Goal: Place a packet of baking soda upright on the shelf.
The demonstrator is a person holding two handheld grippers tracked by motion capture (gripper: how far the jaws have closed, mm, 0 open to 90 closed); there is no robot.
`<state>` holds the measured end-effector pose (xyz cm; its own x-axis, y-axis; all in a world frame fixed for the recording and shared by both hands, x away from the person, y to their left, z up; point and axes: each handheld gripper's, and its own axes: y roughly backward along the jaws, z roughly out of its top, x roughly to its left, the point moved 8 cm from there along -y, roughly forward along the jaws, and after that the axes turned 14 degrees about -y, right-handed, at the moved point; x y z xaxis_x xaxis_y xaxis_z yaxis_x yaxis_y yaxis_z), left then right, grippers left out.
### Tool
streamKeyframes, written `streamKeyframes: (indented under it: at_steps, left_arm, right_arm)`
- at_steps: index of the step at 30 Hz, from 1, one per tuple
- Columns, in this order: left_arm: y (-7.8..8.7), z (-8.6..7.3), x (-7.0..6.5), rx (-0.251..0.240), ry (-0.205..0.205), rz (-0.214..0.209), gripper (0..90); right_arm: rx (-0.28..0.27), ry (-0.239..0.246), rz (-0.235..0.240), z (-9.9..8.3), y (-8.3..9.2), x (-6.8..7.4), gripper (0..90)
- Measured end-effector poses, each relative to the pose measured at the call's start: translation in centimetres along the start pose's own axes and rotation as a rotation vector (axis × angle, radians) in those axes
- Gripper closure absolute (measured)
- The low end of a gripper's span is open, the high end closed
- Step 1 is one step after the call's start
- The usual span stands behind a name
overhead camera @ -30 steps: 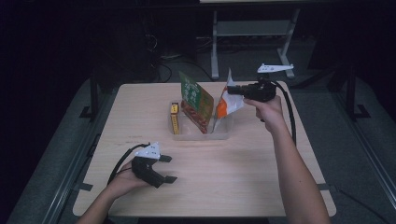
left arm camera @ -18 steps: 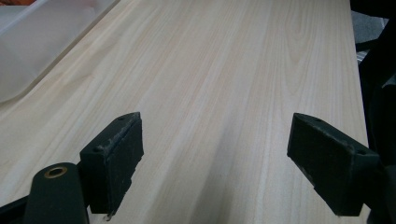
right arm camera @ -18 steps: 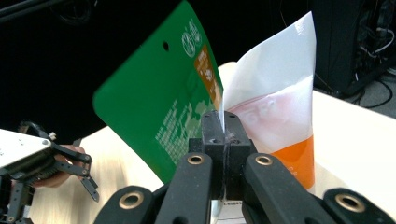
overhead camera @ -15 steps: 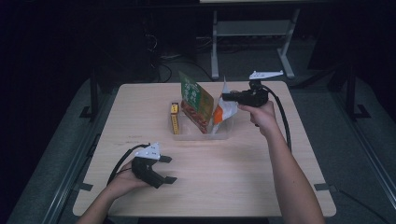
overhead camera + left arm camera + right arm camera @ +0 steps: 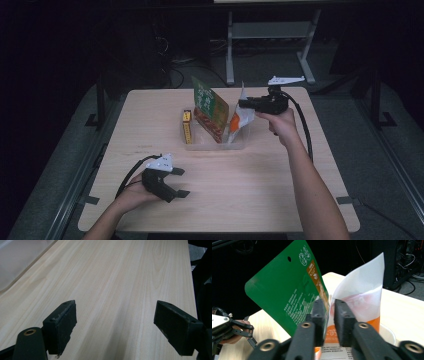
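My right hand-held gripper (image 5: pixel 329 315) has just been opening, its jaws a narrow gap apart at the white-and-orange pouch (image 5: pixel 359 302), which stands in the clear tray (image 5: pixel 200 145) beside the green pouch (image 5: pixel 292 290); my left hand-held gripper (image 5: pixel 117 325) rests released on the table (image 5: pixel 250 175)

Left gripper (image 5: pixel 115 327) seen along its own two black jaws, which stand wide apart with nothing between them, over the pale wooden table (image 5: pixel 112 277). The wood grain runs away from the camera. The table's far edge shows at upper left, a dark area past its edge at right
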<state>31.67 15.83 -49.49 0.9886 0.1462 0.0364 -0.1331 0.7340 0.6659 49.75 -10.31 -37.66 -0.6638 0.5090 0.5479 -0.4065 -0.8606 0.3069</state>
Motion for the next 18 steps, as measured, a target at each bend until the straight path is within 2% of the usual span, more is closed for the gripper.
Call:
streamKeyframes:
  at_steps: [6, 7, 12, 16, 18]
  left_arm:
    - [0.1, 0.0, 0.0, -0.005, 0.013, 0.003, 17.7]
    - [0.1, -0.1, 0.1, 0.007, 0.001, 0.002, 17.7]
    - [0.1, -0.1, 0.2, 0.010, 0.002, 0.007, 17.7]
    - [0.3, -0.1, 0.3, 0.012, 0.003, 0.015, 17.7]
    - [0.4, -0.1, 0.3, 0.012, 0.005, 0.017, 17.7]
  right_arm:
    - [-0.011, 0.022, -0.024, 0.4, 0.6, 0.6, 58.3]
    - [-0.015, 0.024, -0.031, 0.5, 0.8, 0.7, 54.1]
    - [-0.035, 0.040, -0.061, 1.0, 2.0, 1.0, 29.5]
    - [-0.018, 0.065, -0.085, 0.8, 3.0, 1.5, 20.1]
    - [-0.009, 0.082, -0.088, 0.6, 3.5, 2.0, 18.3]
